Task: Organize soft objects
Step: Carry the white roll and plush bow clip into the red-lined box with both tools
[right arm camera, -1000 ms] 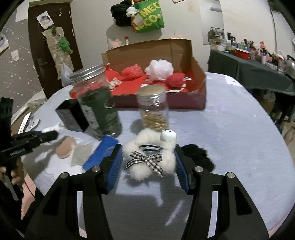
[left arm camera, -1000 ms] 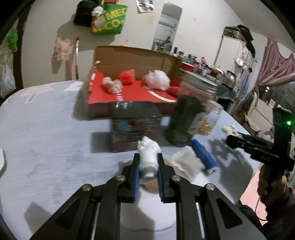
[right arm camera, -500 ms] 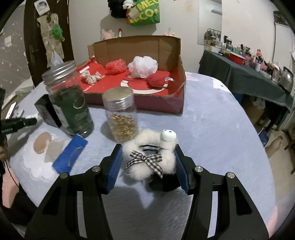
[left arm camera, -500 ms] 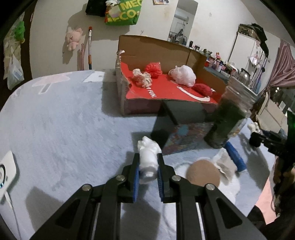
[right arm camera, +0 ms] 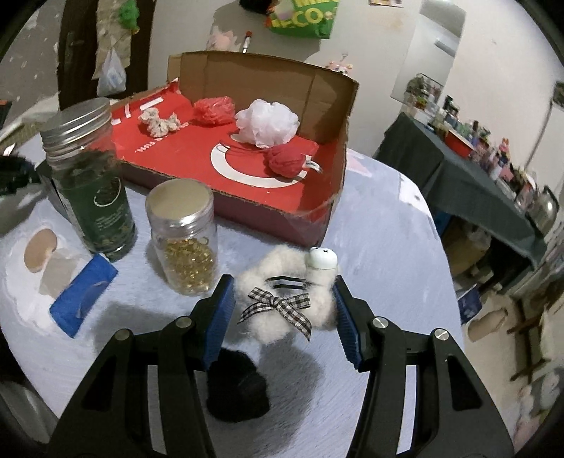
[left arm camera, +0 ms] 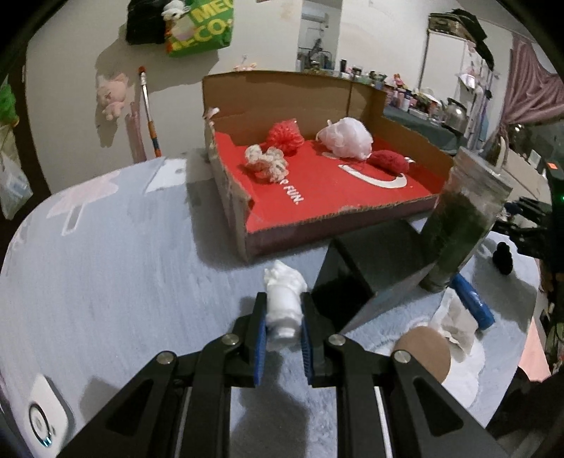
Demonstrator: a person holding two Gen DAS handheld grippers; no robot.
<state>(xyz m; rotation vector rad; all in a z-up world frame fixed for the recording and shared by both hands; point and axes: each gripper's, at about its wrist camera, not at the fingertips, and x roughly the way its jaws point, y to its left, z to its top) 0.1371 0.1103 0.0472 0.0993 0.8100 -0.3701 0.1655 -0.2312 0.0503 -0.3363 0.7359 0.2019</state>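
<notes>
Left wrist view: pale blue tabletop; open cardboard box toward its far edge, before a white wall. Left gripper, angled downward, pinches a small white soft toy. Right wrist view: right gripper, tilted down, clamps a fluffy white scrunchie above the tabletop, short of the box.

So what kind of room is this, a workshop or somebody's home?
Most likely a lived-in home. A plush toy and green shopping bag hang on the wall, a kettle stands on a cluttered side table, and a pink curtain hangs nearby.
</notes>
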